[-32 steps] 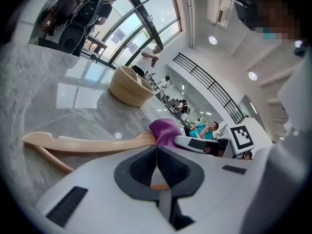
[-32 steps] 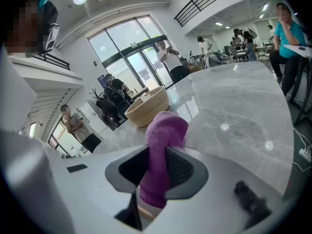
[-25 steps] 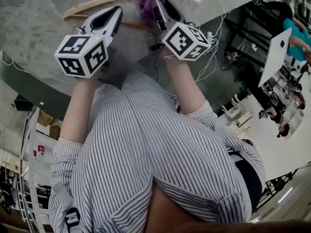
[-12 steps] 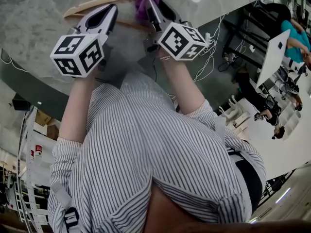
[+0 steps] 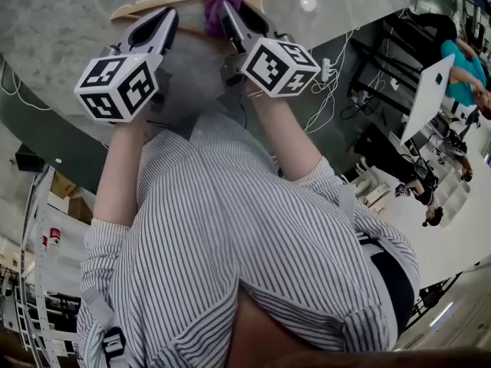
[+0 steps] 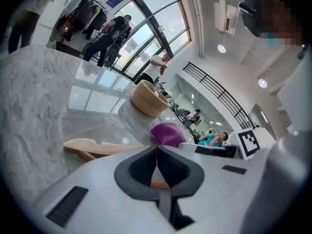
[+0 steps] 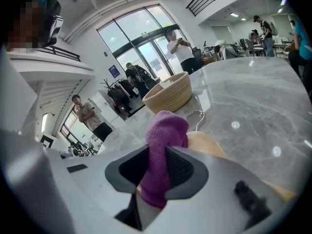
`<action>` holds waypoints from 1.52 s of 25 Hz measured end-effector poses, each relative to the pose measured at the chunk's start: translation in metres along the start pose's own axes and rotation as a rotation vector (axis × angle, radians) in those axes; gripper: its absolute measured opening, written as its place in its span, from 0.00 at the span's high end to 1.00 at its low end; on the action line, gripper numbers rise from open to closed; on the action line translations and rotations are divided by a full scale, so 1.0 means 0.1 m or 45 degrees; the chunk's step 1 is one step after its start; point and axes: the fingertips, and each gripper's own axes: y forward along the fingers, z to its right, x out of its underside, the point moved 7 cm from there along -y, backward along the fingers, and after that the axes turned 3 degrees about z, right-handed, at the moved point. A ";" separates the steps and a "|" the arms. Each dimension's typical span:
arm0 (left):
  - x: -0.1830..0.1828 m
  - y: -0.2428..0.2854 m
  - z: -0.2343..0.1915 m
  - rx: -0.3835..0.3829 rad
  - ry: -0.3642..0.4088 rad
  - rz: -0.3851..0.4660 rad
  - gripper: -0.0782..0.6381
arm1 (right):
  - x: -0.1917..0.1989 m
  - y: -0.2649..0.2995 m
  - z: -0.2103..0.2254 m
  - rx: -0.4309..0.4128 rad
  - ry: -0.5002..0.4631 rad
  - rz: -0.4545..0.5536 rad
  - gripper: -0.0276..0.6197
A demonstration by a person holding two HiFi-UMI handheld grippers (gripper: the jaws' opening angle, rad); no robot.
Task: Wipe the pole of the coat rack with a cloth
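Fingers (image 7: 181, 167) of our right gripper (image 7: 157, 155) were clamped on a purple cloth (image 7: 166, 130), a soft, fuzzy wad bulging past the tips toward twelve o'clock. Our left gripper (image 6: 157, 149) had its fingers pressed together with nothing between them. In its view the cloth sat just beyond the tips at one o'clock. A wooden hanger (image 6: 100, 146) lay on the grey marble table (image 6: 39, 96) just past both sets of tips. A woven basket (image 7: 170, 94) stood farther off at twelve o'clock, and people stood by tall glass doors (image 7: 141, 38) beyond.
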 end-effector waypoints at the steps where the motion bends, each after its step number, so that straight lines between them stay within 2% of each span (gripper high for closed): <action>1: 0.00 -0.02 -0.01 -0.003 -0.003 0.002 0.87 | 0.01 0.02 -0.04 -0.012 -0.001 -0.007 0.79; 10: 0.00 -0.26 -0.15 -0.047 -0.039 0.035 0.87 | 0.14 0.16 -0.36 -0.100 -0.027 -0.072 0.79; 28: 0.05 -0.60 -0.52 -0.146 -0.174 0.126 0.87 | 0.31 0.46 -0.87 -0.251 -0.094 -0.170 0.79; 38: 0.08 -0.79 -0.58 -0.168 -0.191 0.168 0.87 | 0.43 0.59 -1.14 -0.334 -0.093 -0.199 0.79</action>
